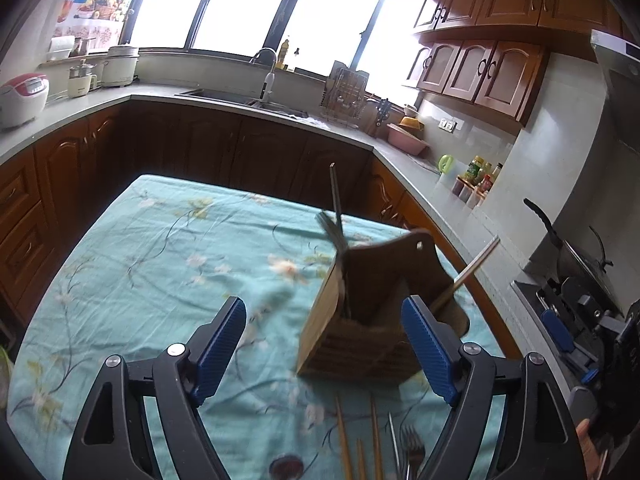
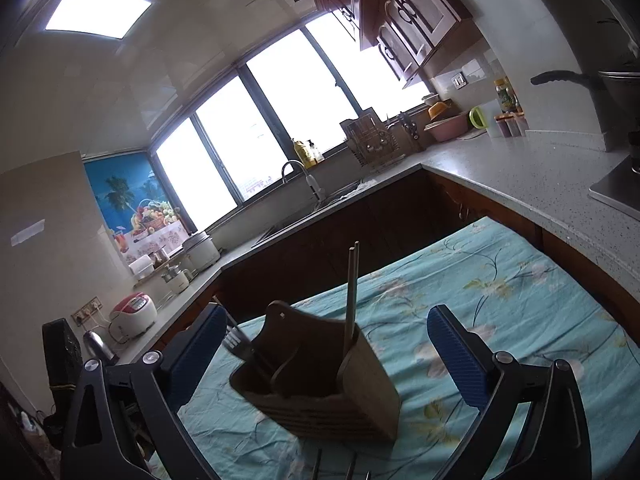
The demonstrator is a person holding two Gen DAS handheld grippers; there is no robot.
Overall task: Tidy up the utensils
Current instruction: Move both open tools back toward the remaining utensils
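A wooden utensil holder [image 1: 360, 332] stands on the turquoise flowered tablecloth [image 1: 160, 264]. A fork [image 1: 334, 234] and a dark handle lean out of its left compartment, and a chopstick [image 1: 476, 266] leans out of its right one. Loose chopsticks [image 1: 343, 440] and forks [image 1: 410, 450] lie on the cloth in front of it. My left gripper [image 1: 323, 308] is open, its blue pads on either side of the holder's near face without pressing it. My right gripper [image 2: 328, 314] is open too, with the holder [image 2: 320, 392] just ahead, between its fingers, which do not touch it. It holds a fork [image 2: 237, 340] and chopsticks [image 2: 352, 292].
A grey counter [image 1: 408, 168] wraps around the table on three sides, with a sink [image 1: 240, 100], a dish rack [image 1: 346, 96] and bottles [image 1: 476, 180]. A pan [image 1: 576, 256] sits on the stove at right. A rice cooker [image 1: 22, 98] stands at left.
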